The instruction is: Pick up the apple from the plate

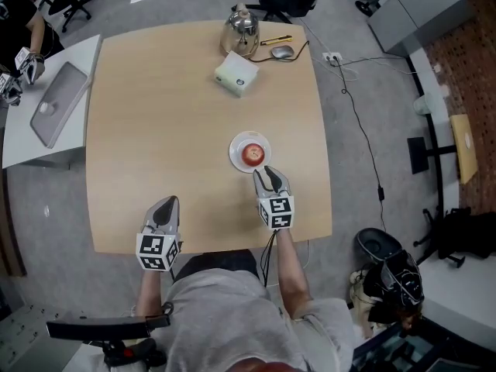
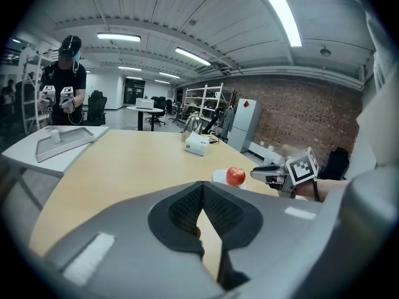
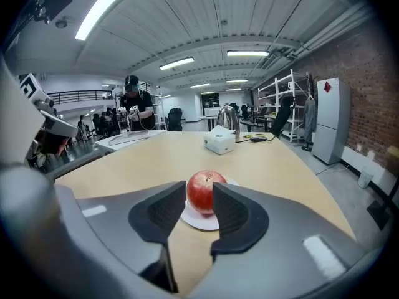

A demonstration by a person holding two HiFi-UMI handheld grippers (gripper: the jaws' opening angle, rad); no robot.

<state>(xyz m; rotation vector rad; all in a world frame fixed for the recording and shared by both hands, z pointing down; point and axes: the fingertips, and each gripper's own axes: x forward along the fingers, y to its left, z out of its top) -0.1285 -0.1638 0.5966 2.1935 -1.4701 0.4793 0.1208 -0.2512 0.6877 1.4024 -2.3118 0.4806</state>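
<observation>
– At the right gripper (image 3: 199,199), what is the jaw state?
– Jaws apart, pads bare. Nothing is clamped. The apple (image 3: 201,190) shows in the gap between the tips, just ahead of them.
– Contact with the apple?
– None visible. In the head view the tips stop at the near rim of the plate (image 1: 235,147). Whether they touch that rim cannot be told.
– Apple position?
– On the plate, at its centre, stem end up. The plate rests on the table (image 1: 155,115), right of the table's middle.
– Left gripper (image 2: 202,189)?
– Jaws closed tip to tip, with nothing between them. In the head view its tips lie over the near part of the table, level with the right gripper and well apart from the plate.
– Items farther out?
– A white box (image 1: 236,74) sits beyond the plate. A kettle (image 1: 240,31) stands just behind the box, near the far edge. A mouse (image 1: 282,52) lies just right of the kettle.
– Beyond the table?
– A white side table (image 1: 23,130) stands to the left and carries a grey tray (image 1: 56,103). A person (image 2: 65,73) stands at its far end.
</observation>
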